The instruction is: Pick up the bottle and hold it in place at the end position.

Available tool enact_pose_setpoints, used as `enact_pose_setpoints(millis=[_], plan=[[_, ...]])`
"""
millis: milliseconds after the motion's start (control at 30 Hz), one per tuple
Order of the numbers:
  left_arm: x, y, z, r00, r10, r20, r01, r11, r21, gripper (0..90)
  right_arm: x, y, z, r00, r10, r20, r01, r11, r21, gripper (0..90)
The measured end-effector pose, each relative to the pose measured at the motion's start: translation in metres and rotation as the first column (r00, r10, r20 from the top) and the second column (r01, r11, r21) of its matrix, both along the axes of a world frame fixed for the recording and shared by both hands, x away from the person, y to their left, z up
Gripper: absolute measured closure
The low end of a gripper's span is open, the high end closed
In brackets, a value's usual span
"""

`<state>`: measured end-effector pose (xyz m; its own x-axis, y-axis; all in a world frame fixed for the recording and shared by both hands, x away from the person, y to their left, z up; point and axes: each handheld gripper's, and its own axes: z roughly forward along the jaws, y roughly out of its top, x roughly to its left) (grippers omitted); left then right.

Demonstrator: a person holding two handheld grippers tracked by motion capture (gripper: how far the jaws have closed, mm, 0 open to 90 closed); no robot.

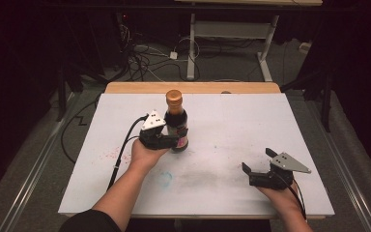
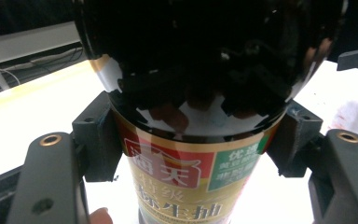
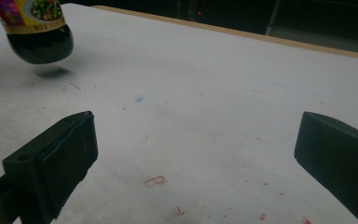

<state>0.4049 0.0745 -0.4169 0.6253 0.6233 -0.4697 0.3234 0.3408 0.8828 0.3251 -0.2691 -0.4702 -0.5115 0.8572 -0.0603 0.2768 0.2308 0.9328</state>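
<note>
We hold a dark soy sauce bottle (image 1: 176,123) in our left gripper (image 1: 170,138). In the high view it sits a bit left of the middle of the picture, standing up straight. Its gold cap (image 1: 174,96) points up. The jaws are pressed tight on both sides of the bottle, down low where the label (image 2: 186,179) is. In the left gripper view the bottle fills the middle, with a black jaw hugging it on the left and another on the right. The label is gold, with a red patch and a green patch and Chinese writing.

In the right gripper view the bottom of the bottle (image 3: 39,44) is in the upper left corner. A small shadow lies on the white table (image 3: 205,93) just under it, so the bottle looks lifted a little off the top.

Our right gripper (image 1: 257,166) is in the lower right of the high view, well apart from the bottle. Its jaws stand wide open and hold nothing. It rests low over the table. The table top has little red specks and a faint blue mark (image 1: 165,179) near the lower middle. Past the far edge of the table we see cables (image 1: 140,58) on the floor.
</note>
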Motion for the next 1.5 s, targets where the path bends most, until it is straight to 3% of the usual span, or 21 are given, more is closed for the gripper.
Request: enact_pose_setpoints(millis=[200,633,1167,1400,1500], plan=[[0.013,-0.011,0.000,0.9999,-0.014,0.002,0.014,0.9997,-0.018,29.0,0.000,-0.001,0.000,1.0000,-0.001,0.001,0.001,1.000,0.003,0.5],[0.030,-0.034,-0.018,0.9984,-0.055,-0.008,0.056,0.9984,0.005,29.0,0.000,-0.004,0.000,1.0000,-0.002,0.003,0.002,1.000,0.004,0.4],[0.032,-0.033,-0.023,0.9935,-0.114,-0.008,0.114,0.9935,0.007,28.8,0.001,-0.001,-0.002,1.0000,0.007,-0.007,-0.007,1.000,0.002,0.4],[0.031,-0.034,-0.024,0.9942,-0.108,-0.001,0.108,0.9941,0.015,28.5,0.003,0.000,-0.002,0.9995,0.015,-0.028,-0.014,1.000,0.011,0.5],[0.030,-0.034,-0.026,0.9946,-0.103,0.005,0.103,0.9946,-0.003,28.4,0.005,0.001,-0.001,0.9989,0.024,-0.040,-0.023,0.999,0.022,0.5]])
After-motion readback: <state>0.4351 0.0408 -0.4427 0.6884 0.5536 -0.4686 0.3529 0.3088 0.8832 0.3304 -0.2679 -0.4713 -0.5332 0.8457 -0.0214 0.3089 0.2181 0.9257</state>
